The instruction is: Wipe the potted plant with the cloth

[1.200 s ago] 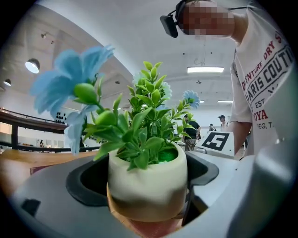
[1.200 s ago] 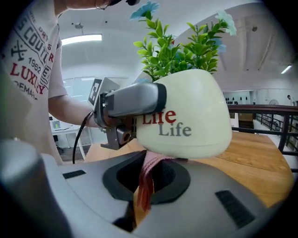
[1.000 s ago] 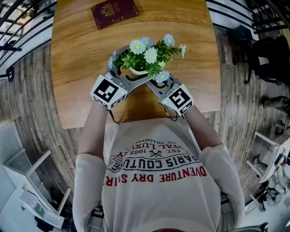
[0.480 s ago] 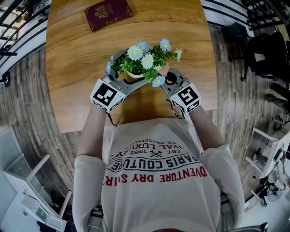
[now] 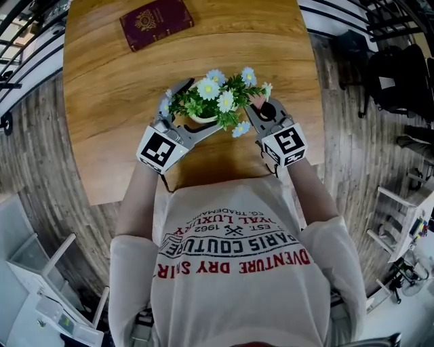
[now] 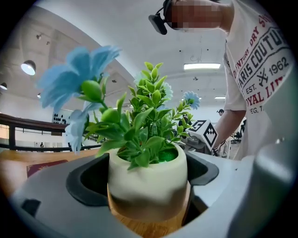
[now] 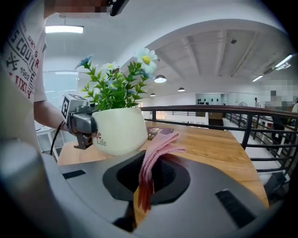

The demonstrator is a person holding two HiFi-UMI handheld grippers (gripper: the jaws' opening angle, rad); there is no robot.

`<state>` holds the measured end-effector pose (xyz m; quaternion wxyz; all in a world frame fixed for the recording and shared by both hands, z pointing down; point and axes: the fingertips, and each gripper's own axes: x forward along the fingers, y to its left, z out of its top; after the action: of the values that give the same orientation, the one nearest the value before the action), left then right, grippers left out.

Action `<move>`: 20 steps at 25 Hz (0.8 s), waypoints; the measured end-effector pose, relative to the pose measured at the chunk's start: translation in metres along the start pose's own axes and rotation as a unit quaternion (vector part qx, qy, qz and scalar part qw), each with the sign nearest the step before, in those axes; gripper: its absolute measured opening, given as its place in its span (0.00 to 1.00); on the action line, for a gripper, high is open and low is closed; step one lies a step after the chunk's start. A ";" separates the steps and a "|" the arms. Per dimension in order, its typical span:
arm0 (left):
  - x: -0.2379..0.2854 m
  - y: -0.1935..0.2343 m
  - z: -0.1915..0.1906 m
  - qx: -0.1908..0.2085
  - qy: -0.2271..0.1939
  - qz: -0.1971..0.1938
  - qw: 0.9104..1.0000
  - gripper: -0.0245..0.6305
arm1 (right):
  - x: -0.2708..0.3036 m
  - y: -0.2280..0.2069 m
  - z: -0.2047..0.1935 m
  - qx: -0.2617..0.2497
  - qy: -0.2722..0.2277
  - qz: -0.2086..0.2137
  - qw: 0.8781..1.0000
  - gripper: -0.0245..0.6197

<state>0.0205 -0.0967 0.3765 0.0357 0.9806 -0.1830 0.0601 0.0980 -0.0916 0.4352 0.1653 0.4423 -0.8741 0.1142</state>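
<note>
I am holding two grippers, left gripper (image 5: 193,108) and right gripper (image 5: 260,104), and am counting one potted plant (image 5: 213,95), one pink cloth (image 7: 156,153), one maroon booklet (image 5: 154,20) and one wooden table (image 5: 108,101).

A smooth, matt cream surface is seen on the pot (image 6: 146,179); the table (image 5: 115,88) is finished in grained, satin wood; the cloth (image 7: 156,153) is soft pink fabric, the right gripper (image 7: 148,181) matt grey plastic.

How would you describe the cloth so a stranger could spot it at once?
Midway along the wooden table is a potted plant in a cream pot. Just right of it, the right gripper pinches a folded cloth. It is the only pink, soft thing there; the dark red book lies flat at the far end.
</note>
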 end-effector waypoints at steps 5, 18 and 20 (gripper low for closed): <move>0.002 -0.002 -0.017 0.000 0.014 -0.014 1.000 0.80 | -0.001 -0.028 0.012 -0.001 -0.020 -0.058 0.998 0.10; 0.012 -0.028 -0.097 -0.019 0.085 -0.052 0.995 0.80 | 0.002 -0.051 0.001 -0.020 -0.029 -0.080 0.996 0.10; 0.016 -0.027 -0.105 -0.018 0.091 -0.052 0.994 0.80 | 0.005 -0.054 0.000 -0.027 -0.030 -0.083 0.996 0.10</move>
<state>0.0340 -0.0671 0.4816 0.0731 0.9786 -0.1285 0.1434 0.1392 -0.1270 0.4403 0.1598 0.5123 -0.8414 0.0635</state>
